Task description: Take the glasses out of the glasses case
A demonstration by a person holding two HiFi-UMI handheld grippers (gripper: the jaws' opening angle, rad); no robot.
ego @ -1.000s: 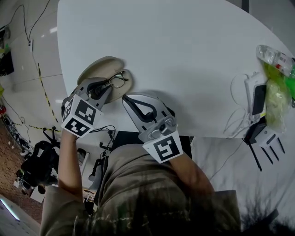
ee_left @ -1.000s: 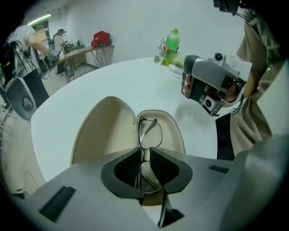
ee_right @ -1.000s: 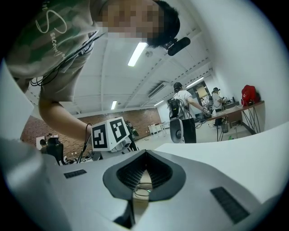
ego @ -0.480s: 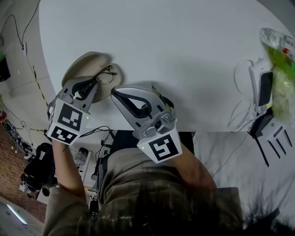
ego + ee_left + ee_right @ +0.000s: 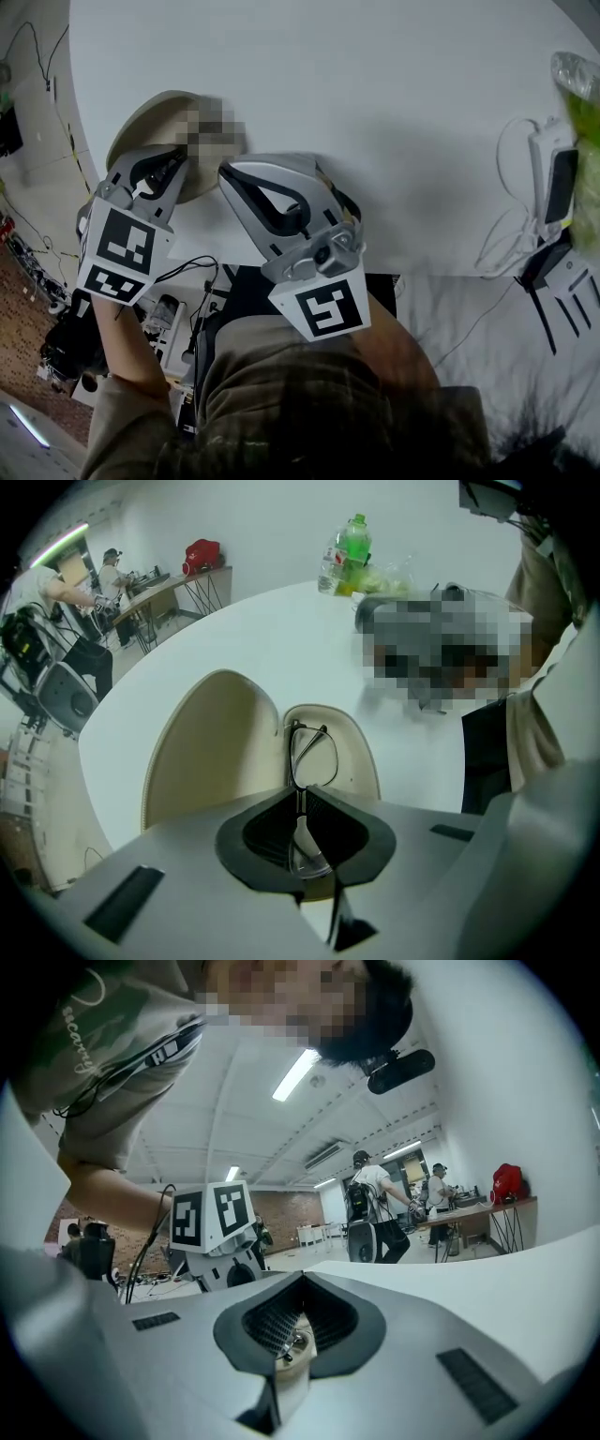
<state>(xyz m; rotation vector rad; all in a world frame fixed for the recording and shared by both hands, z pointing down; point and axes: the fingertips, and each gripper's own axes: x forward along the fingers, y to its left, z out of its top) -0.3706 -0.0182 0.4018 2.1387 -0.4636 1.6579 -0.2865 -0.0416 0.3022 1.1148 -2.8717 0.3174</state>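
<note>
white table [image 5: 375, 112] bears an open beige glasses case [image 5: 150, 122] and a green bottle [image 5: 354, 538].

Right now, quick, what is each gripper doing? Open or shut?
Left gripper: jaws just closed, pinching the glasses.
Right gripper: shut on the glasses case edge.

White round table [image 5: 375, 103], pale glossy floor [image 5: 37, 141], brick back wall [image 5: 286, 1211], ceiling strip lights [image 5: 296, 1073].

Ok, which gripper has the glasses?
The left gripper: its jaws have just been closing and now pinch the glasses by the frame over the open glasses case. The right gripper clamps only a cream edge, seemingly the case's.
</note>
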